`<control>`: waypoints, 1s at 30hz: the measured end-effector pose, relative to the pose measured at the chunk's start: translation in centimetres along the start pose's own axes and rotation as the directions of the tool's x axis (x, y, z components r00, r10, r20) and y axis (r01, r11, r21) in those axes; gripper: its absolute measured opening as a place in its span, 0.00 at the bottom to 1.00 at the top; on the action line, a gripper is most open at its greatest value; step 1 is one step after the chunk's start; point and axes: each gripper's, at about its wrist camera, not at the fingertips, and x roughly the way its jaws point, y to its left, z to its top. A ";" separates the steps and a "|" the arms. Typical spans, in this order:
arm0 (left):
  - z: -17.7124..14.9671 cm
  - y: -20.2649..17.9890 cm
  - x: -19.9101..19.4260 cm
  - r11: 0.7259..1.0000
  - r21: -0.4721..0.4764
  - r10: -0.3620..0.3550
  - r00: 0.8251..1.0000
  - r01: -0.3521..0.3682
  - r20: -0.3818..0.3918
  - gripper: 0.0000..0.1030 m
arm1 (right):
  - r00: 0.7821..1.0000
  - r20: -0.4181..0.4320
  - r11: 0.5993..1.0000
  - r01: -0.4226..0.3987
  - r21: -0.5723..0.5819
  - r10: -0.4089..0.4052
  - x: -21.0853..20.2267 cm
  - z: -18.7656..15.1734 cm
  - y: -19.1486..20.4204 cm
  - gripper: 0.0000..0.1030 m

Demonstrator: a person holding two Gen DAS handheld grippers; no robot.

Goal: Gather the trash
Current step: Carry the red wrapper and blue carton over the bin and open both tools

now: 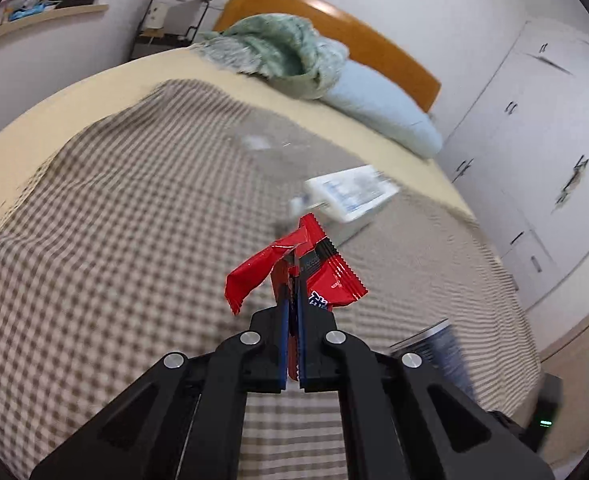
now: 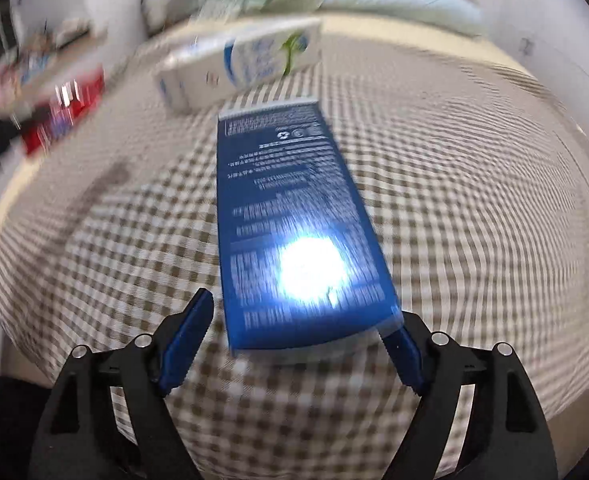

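Your left gripper pinches the red wrapper above the checked blanket while your right gripper gapes wide around the blue box lying flat there — close off-centre and it may skid away.

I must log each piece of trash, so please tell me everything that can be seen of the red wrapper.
The red wrapper is glossy, crinkled foil-like plastic with a black band, white print and zigzag-cut ends. It looks empty and folded, one flap hanging to the left. The left gripper is shut on its middle, between the blue fingers, holding it up above the checked bedspread. Nothing else touches it.
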 end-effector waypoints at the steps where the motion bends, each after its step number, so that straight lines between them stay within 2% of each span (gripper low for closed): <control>1: -0.1 0.5 -0.2 1.000 -0.010 -0.012 1.000 0.012 0.000 0.01 | 0.999 0.047 1.000 0.021 0.019 -0.021 -0.8 -0.5 0.2 0.75; 4: -0.3 0.9 -0.7 0.996 -0.050 -0.079 0.997 0.079 -0.001 0.00 | 0.994 0.104 0.999 0.023 0.035 -0.027 -1.4 -0.4 0.9 0.74; 5: -0.3 0.7 -0.7 0.995 -0.052 -0.087 0.996 0.087 -0.004 0.00 | 0.993 0.116 0.998 -0.010 0.067 0.003 -1.6 -0.5 0.8 0.59; 8: -0.7 -1.7 -0.8 0.996 0.005 -0.084 0.996 0.084 -0.002 0.01 | 0.990 0.137 0.987 -0.049 0.155 0.028 -2.6 -0.7 -0.1 0.58; 11: -1.8 -4.9 -1.7 0.993 0.100 -0.066 0.998 0.063 0.023 0.00 | 0.985 0.154 0.987 0.048 0.150 -0.071 -4.8 -2.0 -1.4 0.58; 14: -3.7 -7.6 -2.4 0.981 0.181 -0.069 0.998 0.066 0.009 0.01 | 0.980 0.155 0.979 0.095 0.179 -0.123 -7.6 -4.3 -3.9 0.58; 18: -7.6 -11.6 -3.7 0.969 0.203 -0.126 0.987 0.143 -0.096 0.01 | 0.961 0.176 0.949 0.164 0.268 -0.215 -13.4 -9.5 -9.0 0.58; 20: -9.8 -14.2 -4.8 0.954 0.234 -0.159 0.979 0.186 -0.131 0.01 | 0.950 0.162 0.926 0.205 0.317 -0.266 -16.1 -13.9 -11.8 0.58; 22: -12.5 -17.3 -5.9 0.931 0.264 -0.208 0.961 0.252 -0.182 0.01 | 0.944 0.106 0.898 0.256 0.359 -0.311 -17.4 -19.1 -14.2 0.58; 24: -15.5 -20.4 -6.8 0.904 0.297 -0.240 0.941 0.307 -0.240 0.01 | 0.951 0.034 0.877 0.270 0.398 -0.308 -17.1 -23.1 -15.9 0.58; 27: -19.9 -24.0 -6.6 0.867 0.348 -0.253 0.916 0.358 -0.311 0.01 | 0.957 -0.125 0.836 0.288 0.467 -0.260 -14.6 -30.8 -18.3 0.58; 28: -21.1 -24.7 -6.1 0.862 0.355 -0.248 0.911 0.363 -0.329 0.01 | 0.958 -0.182 0.826 0.284 0.487 -0.222 -12.6 -33.5 -18.7 0.58; 29: -22.3 -25.3 -5.5 0.859 0.356 -0.243 0.904 0.369 -0.352 0.01 | 0.955 -0.217 0.823 0.284 0.491 -0.201 -11.6 -35.1 -19.1 0.58; 30: -23.7 -25.9 -4.6 0.858 0.345 -0.237 0.889 0.381 -0.391 0.01 | 0.944 -0.285 0.823 0.293 0.487 -0.167 -9.6 -37.1 -19.3 0.58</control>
